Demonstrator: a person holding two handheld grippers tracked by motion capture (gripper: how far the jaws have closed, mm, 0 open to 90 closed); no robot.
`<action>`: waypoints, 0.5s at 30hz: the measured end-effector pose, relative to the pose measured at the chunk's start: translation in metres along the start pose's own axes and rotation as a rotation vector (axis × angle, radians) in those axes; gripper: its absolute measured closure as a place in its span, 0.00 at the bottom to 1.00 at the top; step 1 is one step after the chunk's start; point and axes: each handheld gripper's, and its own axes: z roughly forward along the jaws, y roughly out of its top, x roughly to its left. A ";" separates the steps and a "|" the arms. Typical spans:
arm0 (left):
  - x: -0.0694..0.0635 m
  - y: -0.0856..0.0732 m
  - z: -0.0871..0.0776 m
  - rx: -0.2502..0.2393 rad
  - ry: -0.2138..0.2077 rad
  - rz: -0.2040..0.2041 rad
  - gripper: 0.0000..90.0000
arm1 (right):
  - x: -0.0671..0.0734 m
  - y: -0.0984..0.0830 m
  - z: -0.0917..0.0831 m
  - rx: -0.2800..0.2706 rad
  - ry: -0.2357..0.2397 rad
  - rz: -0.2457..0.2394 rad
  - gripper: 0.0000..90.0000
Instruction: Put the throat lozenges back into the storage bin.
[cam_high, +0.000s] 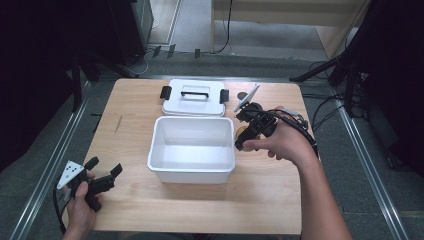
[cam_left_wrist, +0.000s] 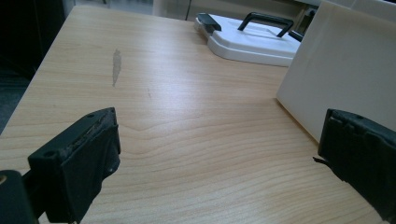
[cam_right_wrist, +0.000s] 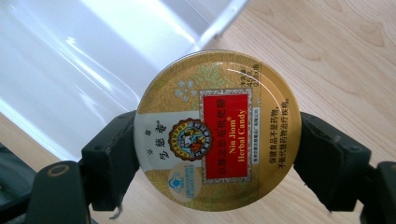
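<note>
Looking down from the high view, we take the open white box (cam_high: 192, 150) at the table's (cam_high: 125, 105) middle as our landmark. Its lid (cam_high: 193, 98), with a black handle, lies flat just behind it. Our right gripper (cam_high: 245, 135) sits just beside the box's right wall, tipped toward it, with something small and golden between its jaws. Our left gripper (cam_high: 102, 172) rests well off to the box's left, toward the near edge, jaws spread wide on nothing.

From the left gripper view, we see bare wood between the two parted jaws, the box wall to one side and the lid beyond it.

From the right gripper view, we have a round gold candy tin (cam_right_wrist: 217, 130) clamped by its rim between both jaws, the box's edge just behind it.

We judge the step in hand is carrying the tin to the box; next we would need to lift it over the wall, lower it inside, then let go.
</note>
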 end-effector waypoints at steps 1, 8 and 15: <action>0.000 0.000 0.000 0.000 0.000 -0.001 0.00 | 0.004 0.004 0.000 -0.006 0.006 -0.007 0.23; -0.001 0.000 0.000 0.000 0.002 0.000 0.00 | 0.018 0.018 0.000 -0.019 0.019 -0.038 0.23; 0.000 0.000 0.000 0.003 0.002 0.001 0.00 | 0.033 0.031 0.003 -0.023 0.022 -0.088 0.23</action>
